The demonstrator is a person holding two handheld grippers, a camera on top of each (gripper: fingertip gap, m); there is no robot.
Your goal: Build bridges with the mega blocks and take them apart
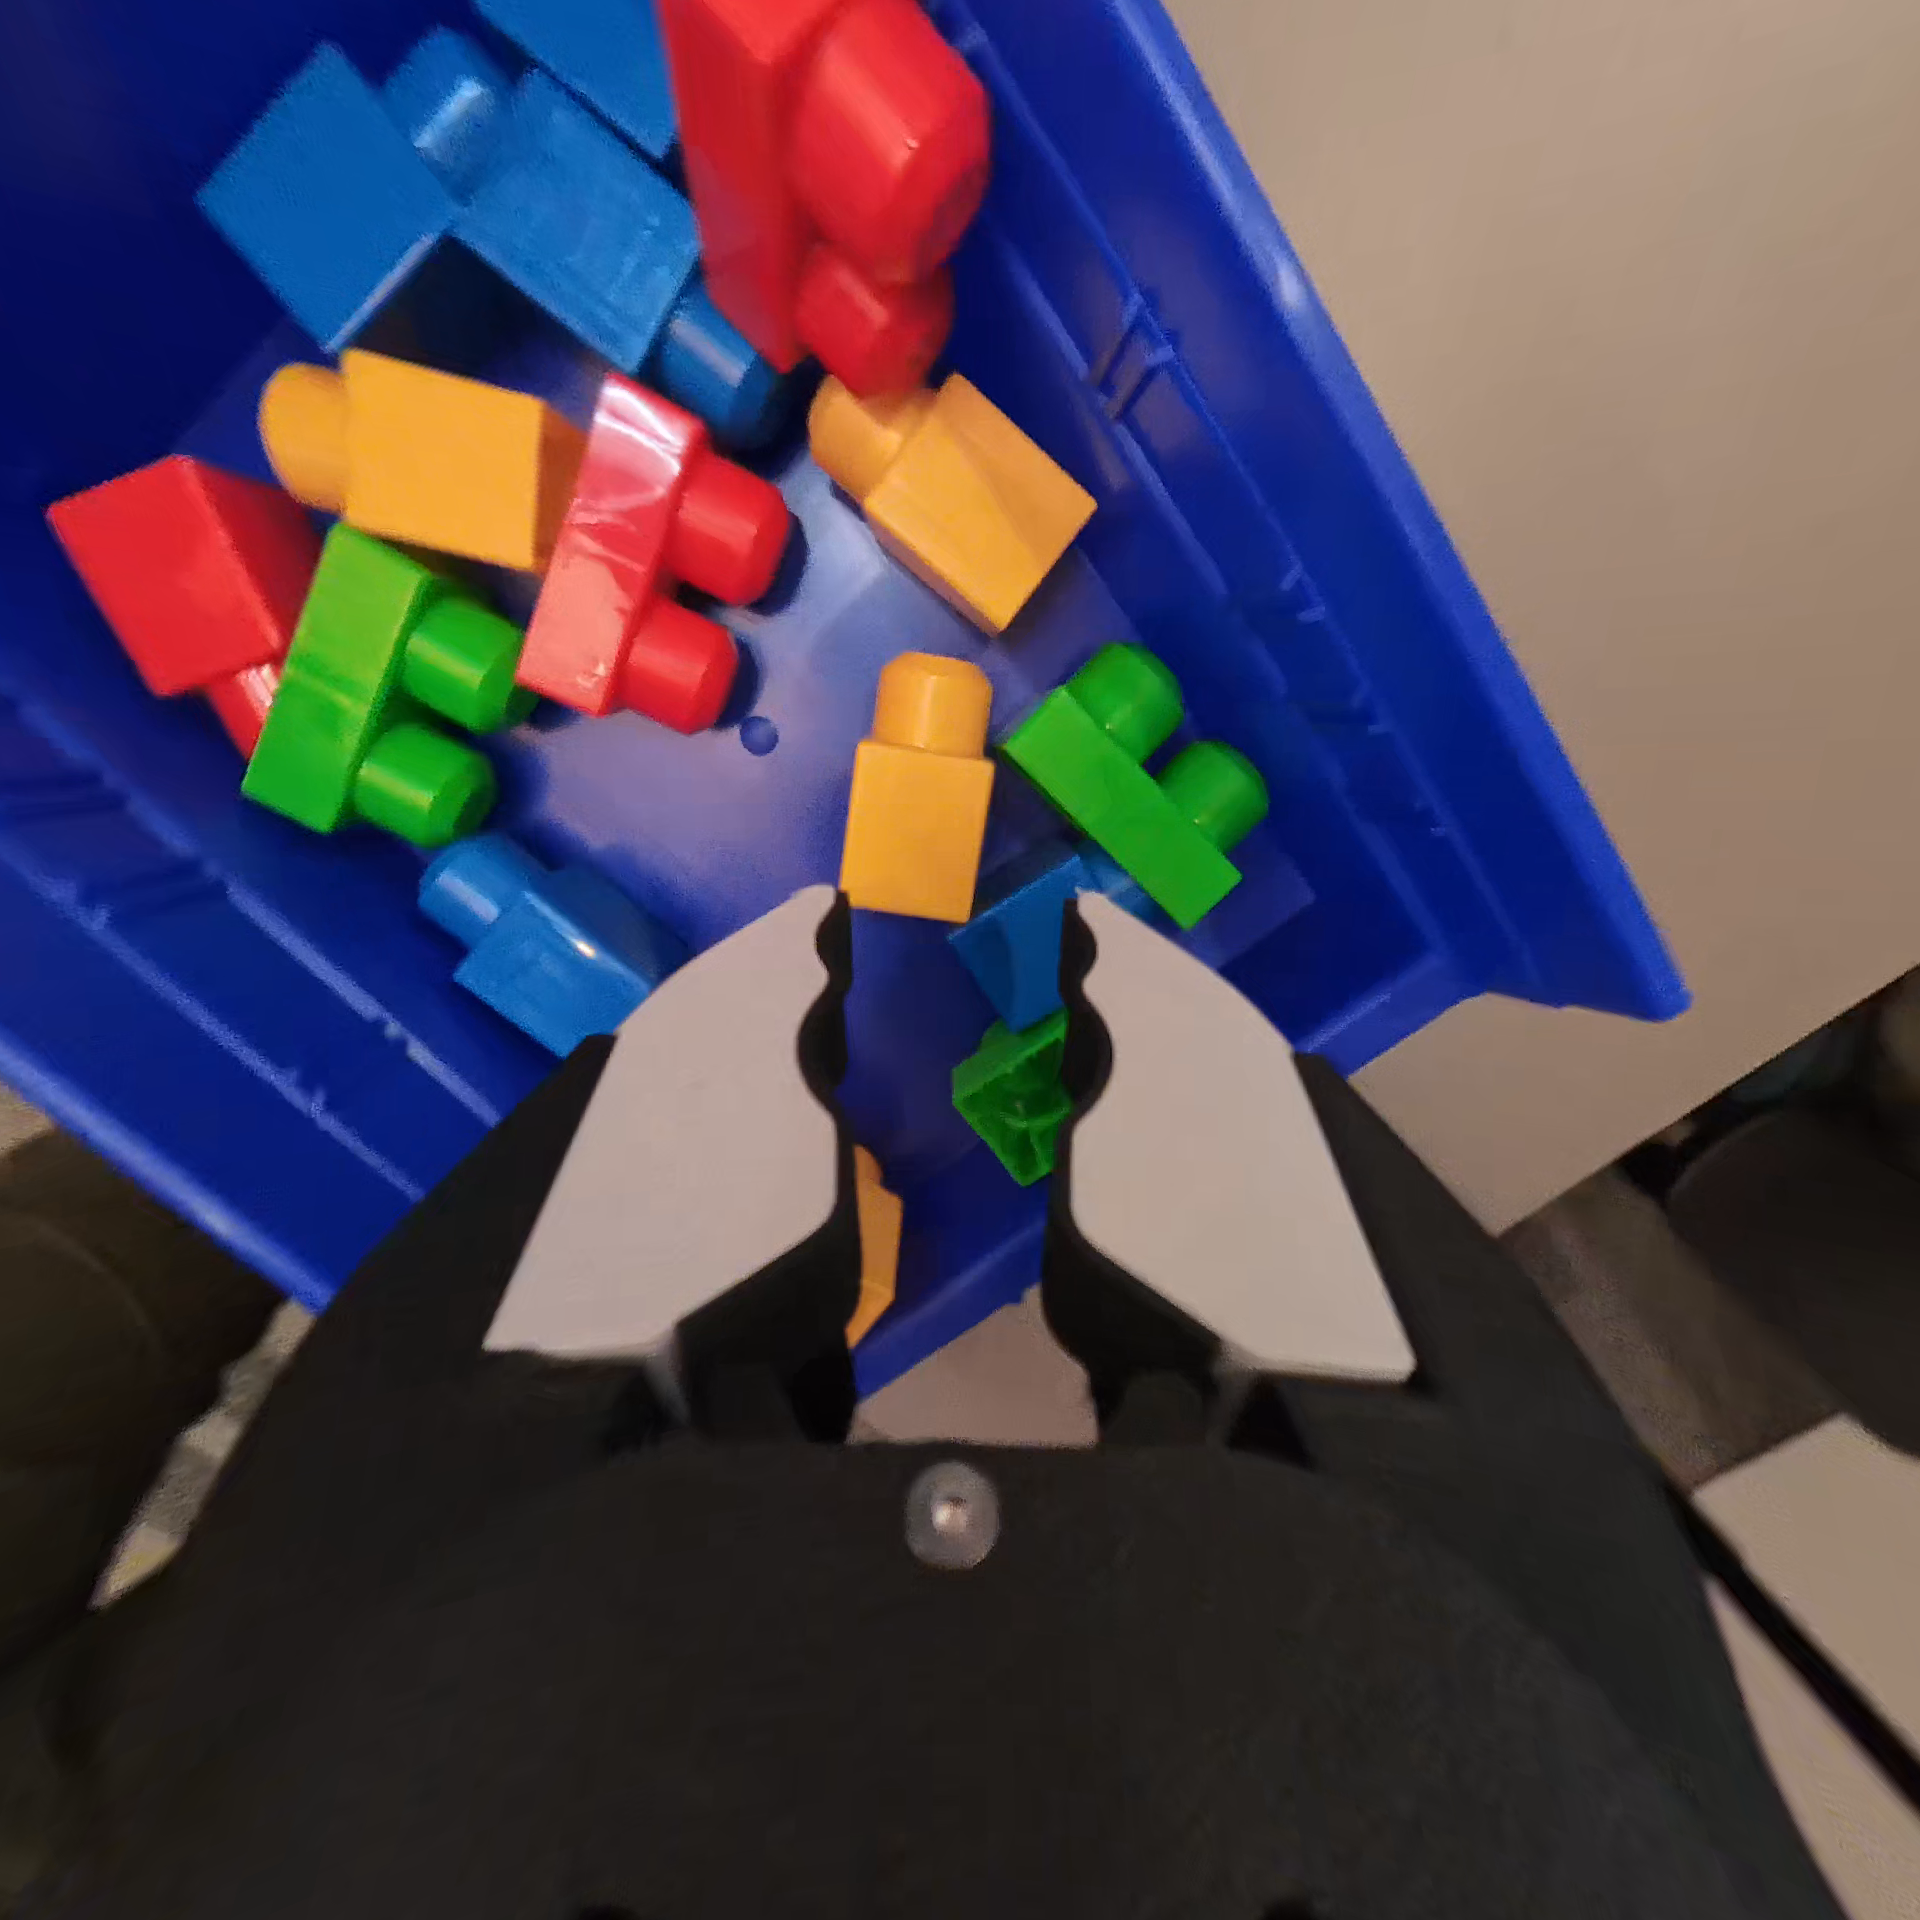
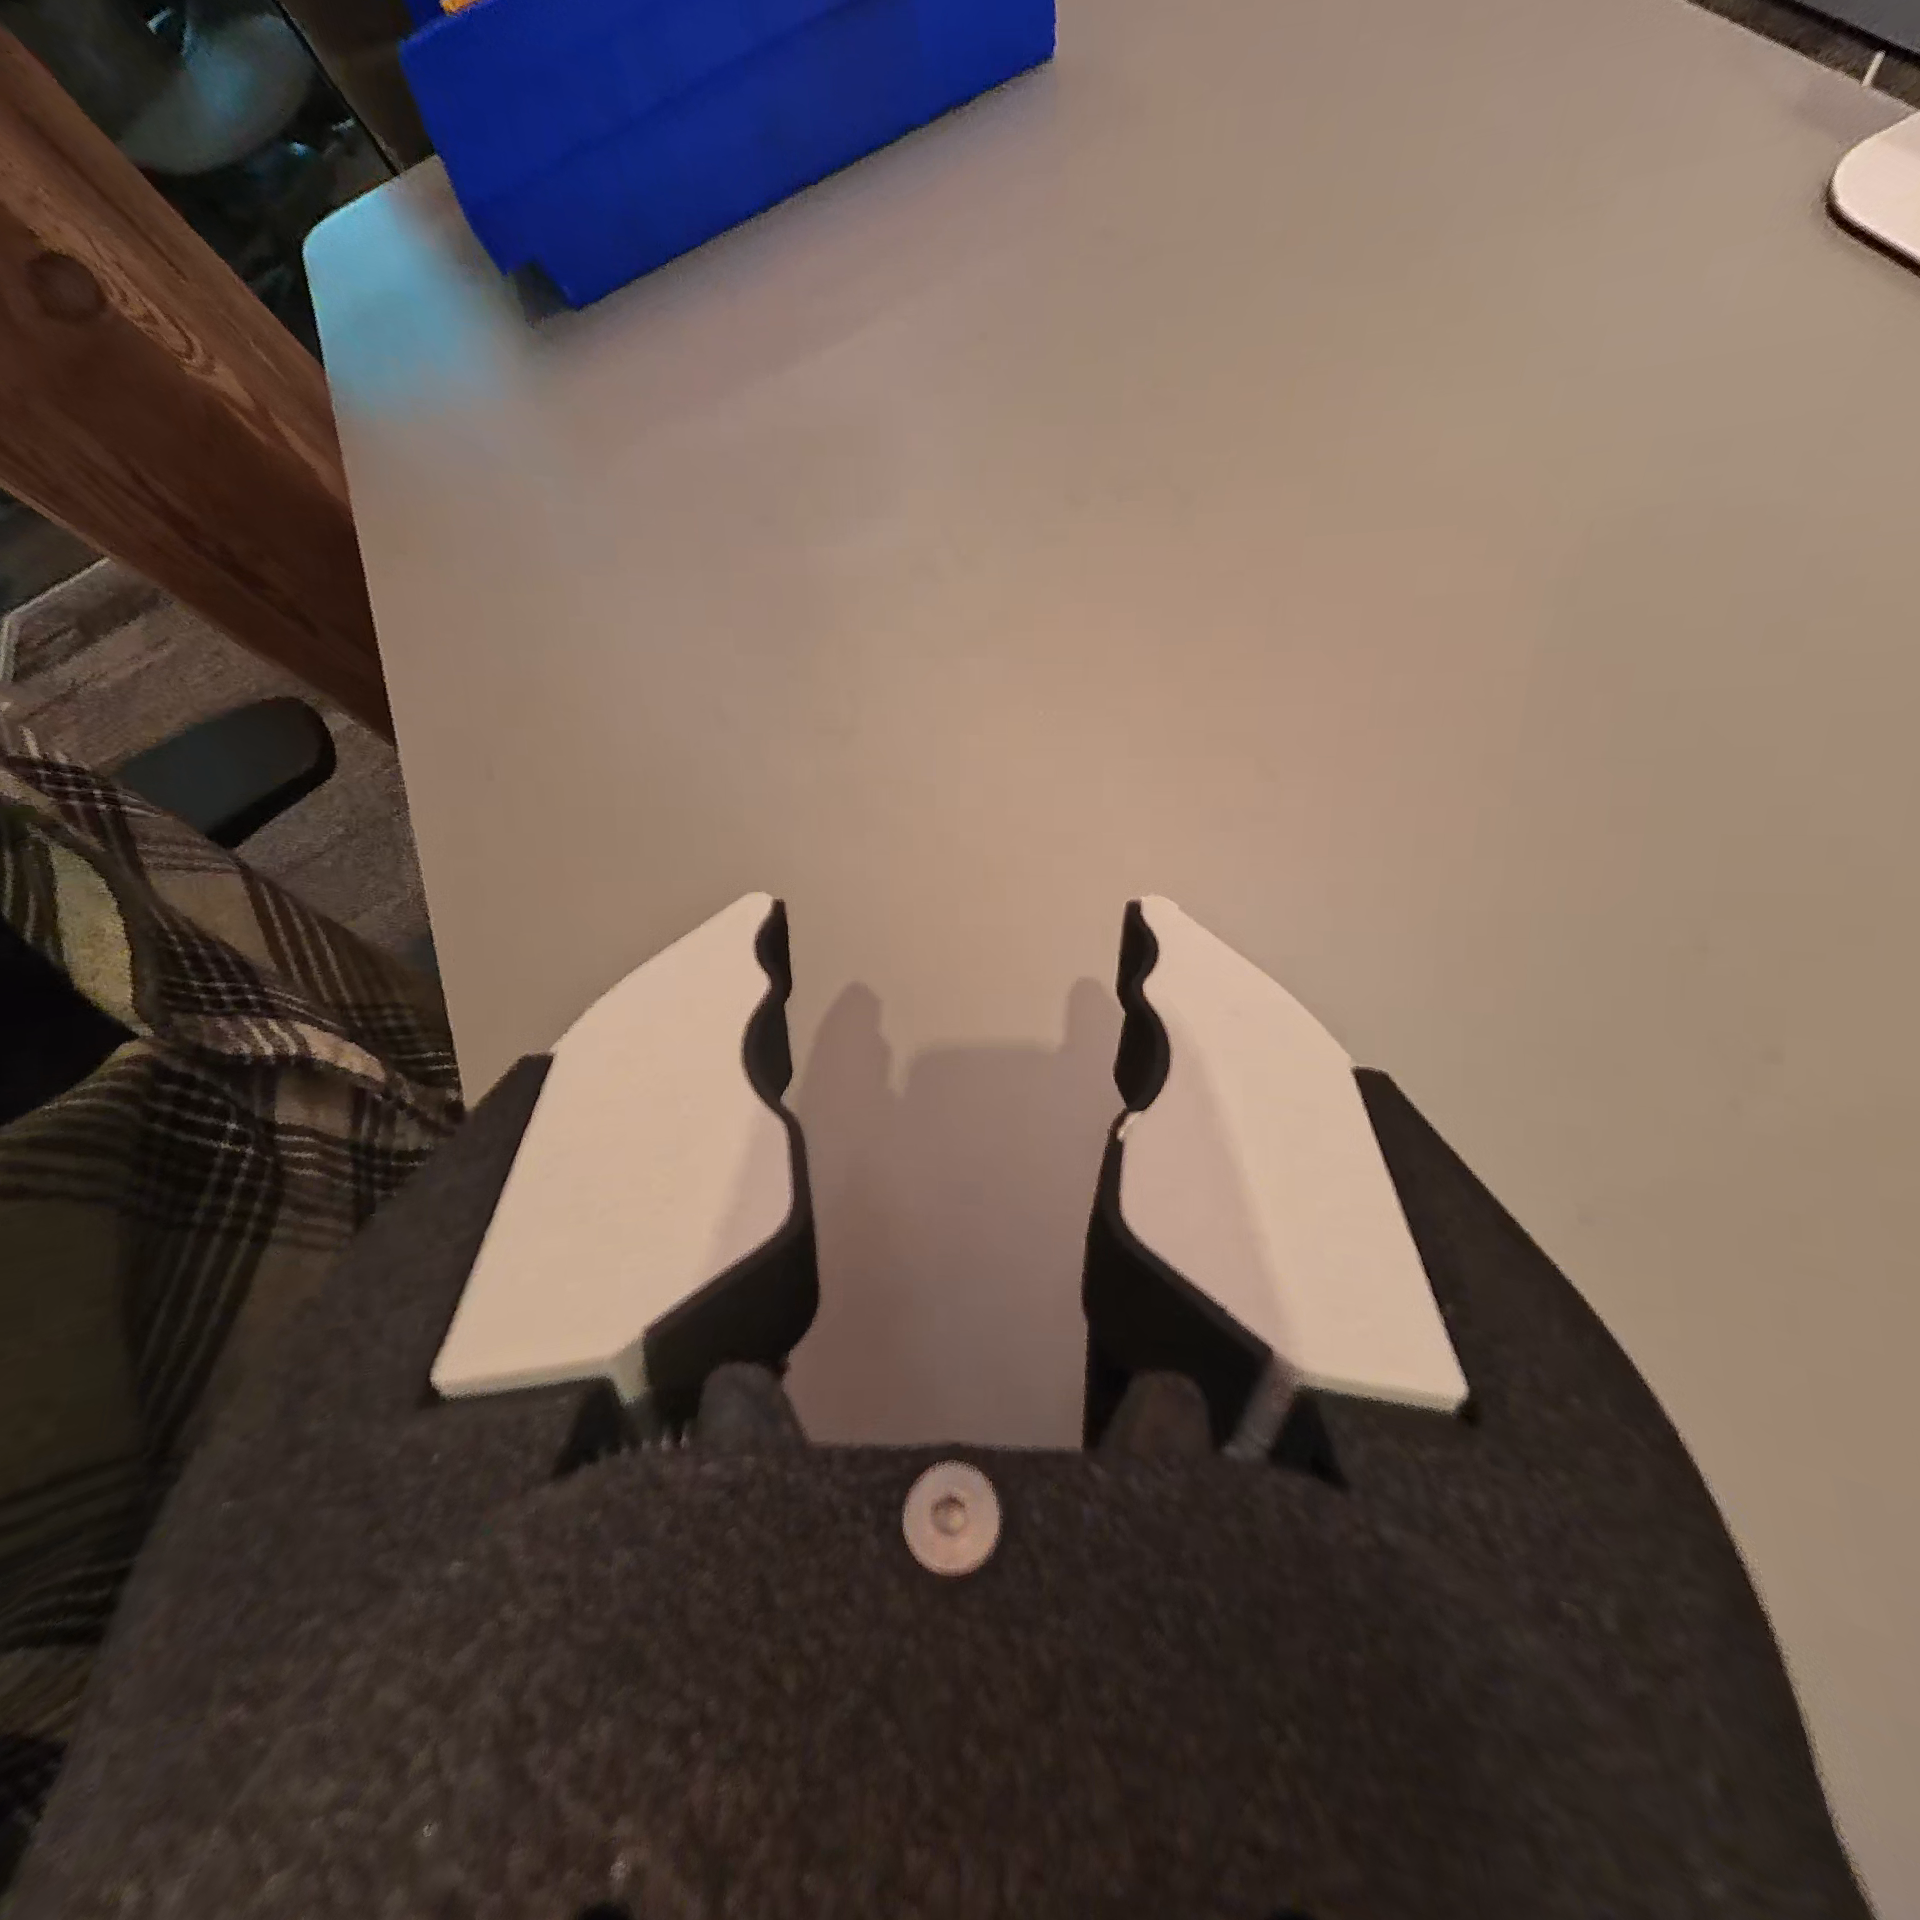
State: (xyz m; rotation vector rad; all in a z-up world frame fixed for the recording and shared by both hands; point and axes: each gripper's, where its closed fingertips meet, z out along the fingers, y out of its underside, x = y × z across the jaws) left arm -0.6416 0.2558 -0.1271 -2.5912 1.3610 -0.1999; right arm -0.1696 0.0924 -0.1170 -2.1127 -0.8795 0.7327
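Observation:
A blue bin [image 1: 1299, 436] holds several loose mega blocks in red, yellow, green and blue. My left gripper [image 1: 951, 909] is open above the bin's near end, empty. A small yellow one-stud block [image 1: 914, 821] lies just beyond its fingertips. A green two-stud block [image 1: 1127, 790] lies to the right of it, a blue block [image 1: 1013, 951] and a small green block [image 1: 1013, 1091] lie between the fingers. My right gripper [image 2: 954, 914] is open and empty, low over the bare grey table [image 2: 1143, 520]. The blue bin [image 2: 717, 135] stands at the table's far left corner in the right wrist view.
A wooden beam [image 2: 156, 395] slants past the table's left edge. A plaid sleeve [image 2: 177, 1039] shows at the left. A white flat object [image 2: 1881, 187] lies at the far right of the table. Dark chairs and floor show beyond the table's edge [image 1: 1766, 1195].

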